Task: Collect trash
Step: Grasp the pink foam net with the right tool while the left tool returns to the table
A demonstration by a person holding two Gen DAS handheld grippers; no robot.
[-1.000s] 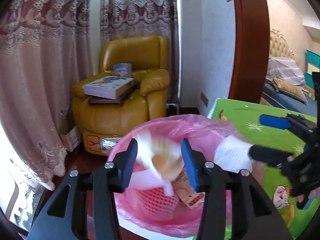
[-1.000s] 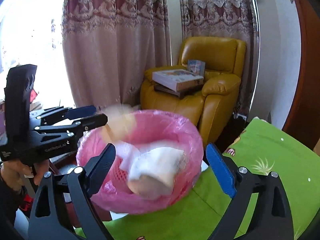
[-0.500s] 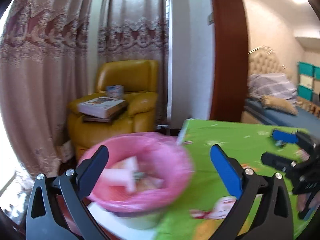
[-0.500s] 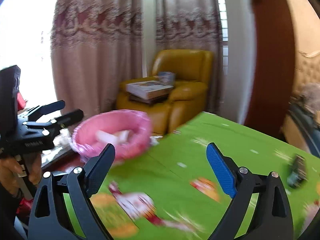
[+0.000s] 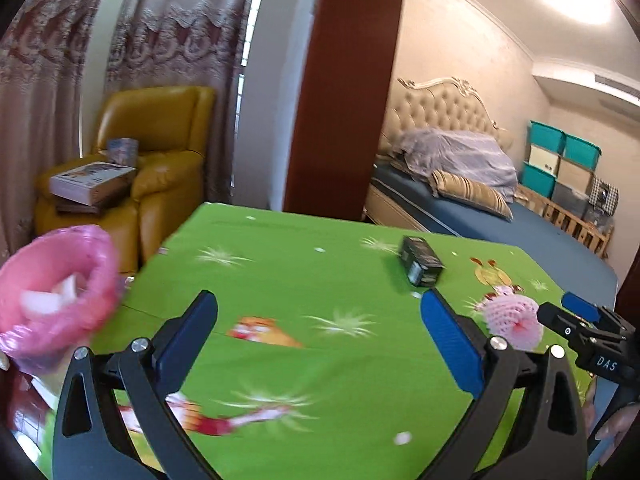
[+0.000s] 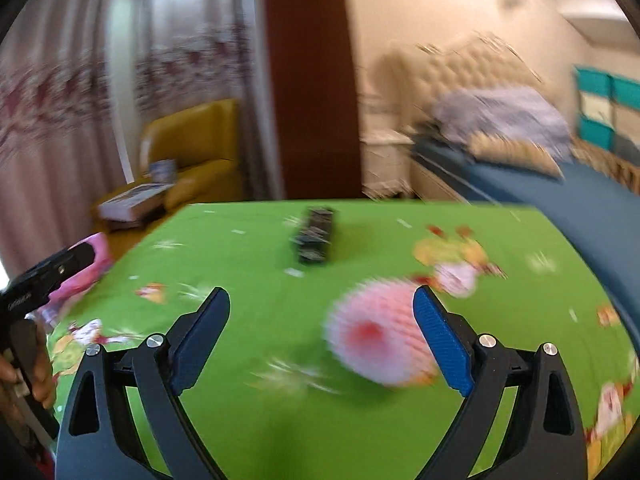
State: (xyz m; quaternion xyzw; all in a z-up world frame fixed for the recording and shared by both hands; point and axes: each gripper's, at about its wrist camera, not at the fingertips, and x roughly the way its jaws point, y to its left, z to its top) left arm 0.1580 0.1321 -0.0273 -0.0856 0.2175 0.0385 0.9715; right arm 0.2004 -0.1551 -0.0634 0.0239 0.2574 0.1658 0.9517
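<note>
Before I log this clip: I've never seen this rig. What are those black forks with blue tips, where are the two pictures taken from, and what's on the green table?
There is no robot. A person carries a hand-held gripper in each hand, each with a fisheye camera looking forward along its two blue-padded fingers. One picture comes from the left hand-held gripper, the other from the right hand-held gripper; each also catches the other at its edge. Both stand open and hold nothing. On the green cartoon tablecloth lie a small dark box and a pink foam net, blurred in the right view, close by the right gripper's fingers. The pink-bagged trash bin stands past the table's left edge, with white scraps inside.
</note>
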